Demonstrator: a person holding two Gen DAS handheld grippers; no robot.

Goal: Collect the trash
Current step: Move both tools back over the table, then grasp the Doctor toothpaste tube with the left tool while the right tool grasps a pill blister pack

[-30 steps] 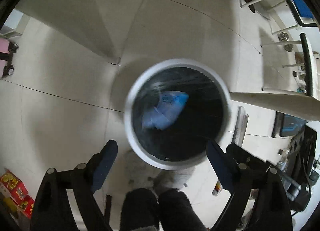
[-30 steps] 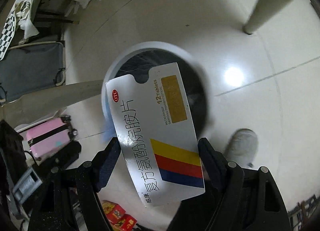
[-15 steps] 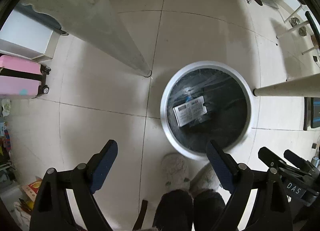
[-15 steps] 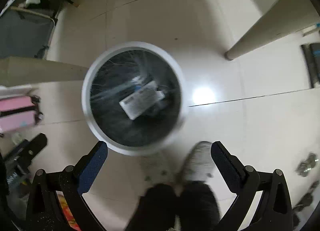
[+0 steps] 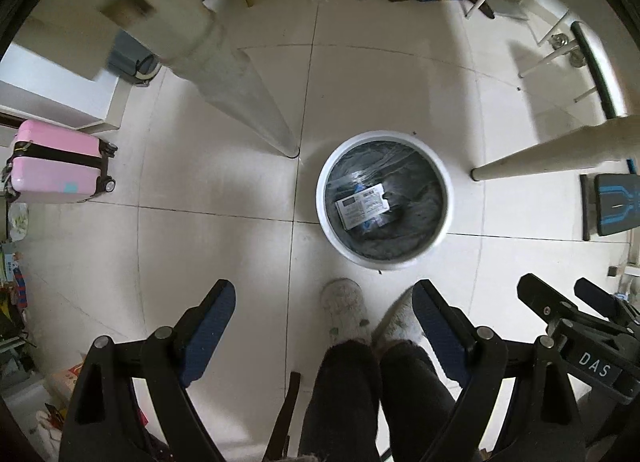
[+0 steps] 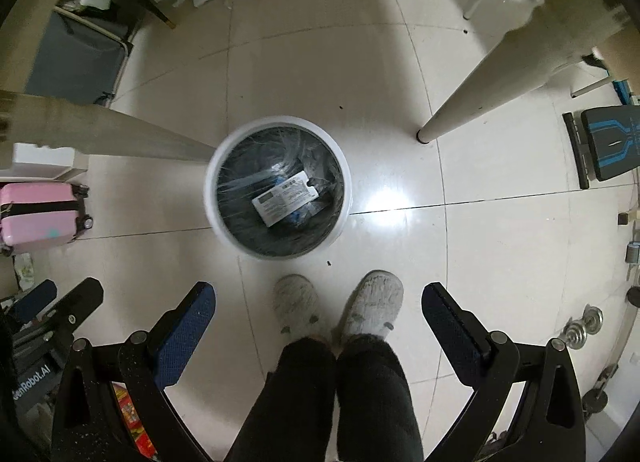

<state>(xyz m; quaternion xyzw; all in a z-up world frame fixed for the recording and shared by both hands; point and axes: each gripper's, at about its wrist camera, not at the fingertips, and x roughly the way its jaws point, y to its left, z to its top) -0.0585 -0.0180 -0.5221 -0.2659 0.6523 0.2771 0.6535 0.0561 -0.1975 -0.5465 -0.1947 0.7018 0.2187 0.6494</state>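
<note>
A round white trash bin (image 5: 447,197) with a black liner stands on the tiled floor; it also shows in the right wrist view (image 6: 211,197). A white medicine box (image 5: 362,205) lies inside it on blue trash, also seen from the right wrist (image 6: 285,197). My left gripper (image 5: 324,312) is open and empty, high above the floor, near side of the bin. My right gripper (image 6: 318,312) is open and empty at similar height. The right gripper's body (image 5: 576,326) shows at the left wrist view's lower right.
The person's slippered feet (image 6: 340,310) stand just before the bin. Pale table legs (image 5: 240,93) (image 6: 488,85) slant down either side of it. A pink suitcase (image 5: 56,161) is at left, a black-blue bench (image 6: 608,149) at right, boxes and stools at the far wall.
The right gripper opened and let the medicine box drop into the bin. Both grippers have risen away from the bin, which now looks smaller.
</note>
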